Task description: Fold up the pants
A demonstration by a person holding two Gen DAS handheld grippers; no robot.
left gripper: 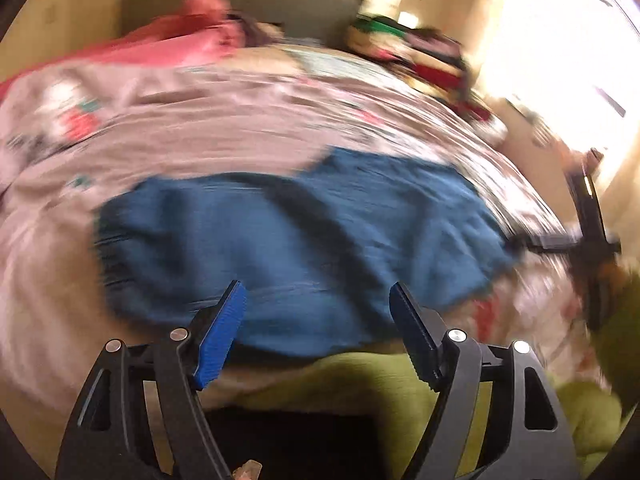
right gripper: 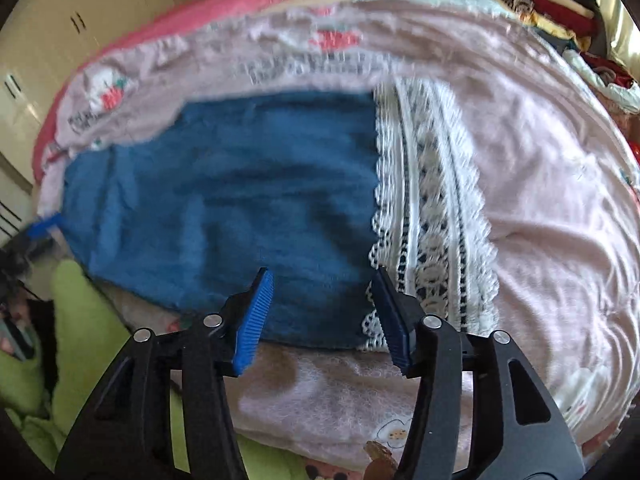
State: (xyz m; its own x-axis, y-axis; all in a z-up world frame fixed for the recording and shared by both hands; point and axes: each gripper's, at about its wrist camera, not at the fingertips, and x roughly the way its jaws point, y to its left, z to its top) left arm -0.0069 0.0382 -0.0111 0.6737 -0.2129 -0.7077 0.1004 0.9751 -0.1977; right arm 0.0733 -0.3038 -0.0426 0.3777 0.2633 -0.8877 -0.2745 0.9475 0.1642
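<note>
Blue pants (right gripper: pixel 224 196) lie flat on the pink bedspread (right gripper: pixel 540 200), lace hem (right gripper: pixel 432 208) toward 3 o'clock, apparently folded once; blur limits certainty. Left gripper (left gripper: pixel 318 312) gapes wide, right gripper (right gripper: pixel 320 300) half-open; both empty, clear of cloth for regrasping.

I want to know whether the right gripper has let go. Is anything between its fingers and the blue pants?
Nothing. In the right wrist view the right hand-held gripper is open above the blue pants, its pads clear of the fabric.
</note>
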